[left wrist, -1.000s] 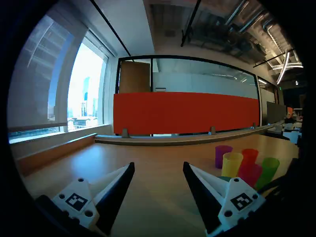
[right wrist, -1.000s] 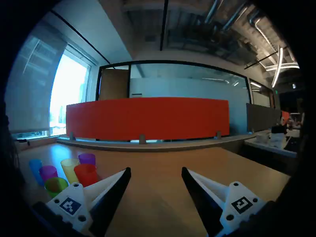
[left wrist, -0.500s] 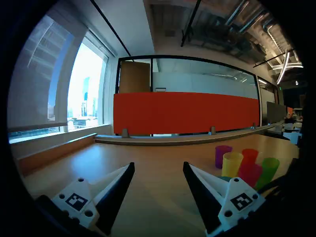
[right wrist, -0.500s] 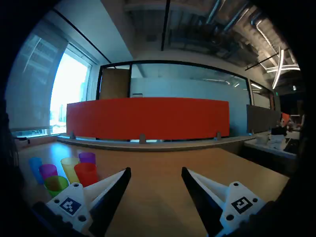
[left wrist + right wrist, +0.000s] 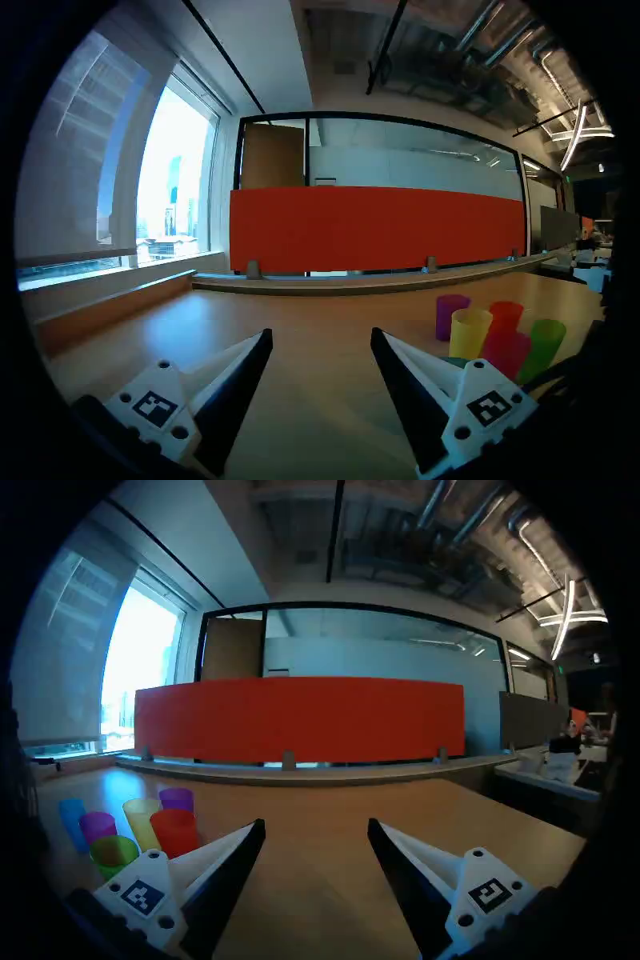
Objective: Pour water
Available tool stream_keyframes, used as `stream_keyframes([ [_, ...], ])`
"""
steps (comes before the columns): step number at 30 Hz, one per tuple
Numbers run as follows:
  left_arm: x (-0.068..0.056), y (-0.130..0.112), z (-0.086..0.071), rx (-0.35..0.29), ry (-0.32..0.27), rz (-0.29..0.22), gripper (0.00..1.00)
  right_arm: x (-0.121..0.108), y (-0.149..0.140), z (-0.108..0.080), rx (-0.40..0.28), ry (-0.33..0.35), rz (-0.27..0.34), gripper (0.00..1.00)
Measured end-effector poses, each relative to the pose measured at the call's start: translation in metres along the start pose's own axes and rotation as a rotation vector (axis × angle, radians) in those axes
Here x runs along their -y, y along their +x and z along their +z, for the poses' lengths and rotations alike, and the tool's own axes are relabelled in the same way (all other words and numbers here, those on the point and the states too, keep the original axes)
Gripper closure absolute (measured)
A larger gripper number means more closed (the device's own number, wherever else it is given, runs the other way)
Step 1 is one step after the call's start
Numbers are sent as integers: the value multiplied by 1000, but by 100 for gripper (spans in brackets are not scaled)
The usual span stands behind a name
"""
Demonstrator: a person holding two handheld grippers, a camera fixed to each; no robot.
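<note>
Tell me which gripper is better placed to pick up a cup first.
The right gripper, narrowly. It and the left gripper are both open and empty, but the red cup and green cup stand unobstructed close beside one of its fingers.

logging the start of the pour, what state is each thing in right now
left tool: open, holding nothing
right tool: open, holding nothing
yellow cup: upright, fill unclear
red cup: upright, fill unclear
green cup: upright, fill unclear
purple cup: upright, fill unclear
magenta cup: upright, fill unclear
blue cup: upright, fill unclear
</note>
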State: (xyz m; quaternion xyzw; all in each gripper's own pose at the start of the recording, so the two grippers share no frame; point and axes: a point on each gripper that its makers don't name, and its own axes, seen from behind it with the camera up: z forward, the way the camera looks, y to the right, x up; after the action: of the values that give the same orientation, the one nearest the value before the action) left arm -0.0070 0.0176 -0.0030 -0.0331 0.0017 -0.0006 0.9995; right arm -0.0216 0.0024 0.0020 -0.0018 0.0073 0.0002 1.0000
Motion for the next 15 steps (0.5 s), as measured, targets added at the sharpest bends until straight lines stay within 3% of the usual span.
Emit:
stream_keyframes([
  [15,1,0,0,0,0,0,9,1,-1,-1,0,0,-1,1],
])
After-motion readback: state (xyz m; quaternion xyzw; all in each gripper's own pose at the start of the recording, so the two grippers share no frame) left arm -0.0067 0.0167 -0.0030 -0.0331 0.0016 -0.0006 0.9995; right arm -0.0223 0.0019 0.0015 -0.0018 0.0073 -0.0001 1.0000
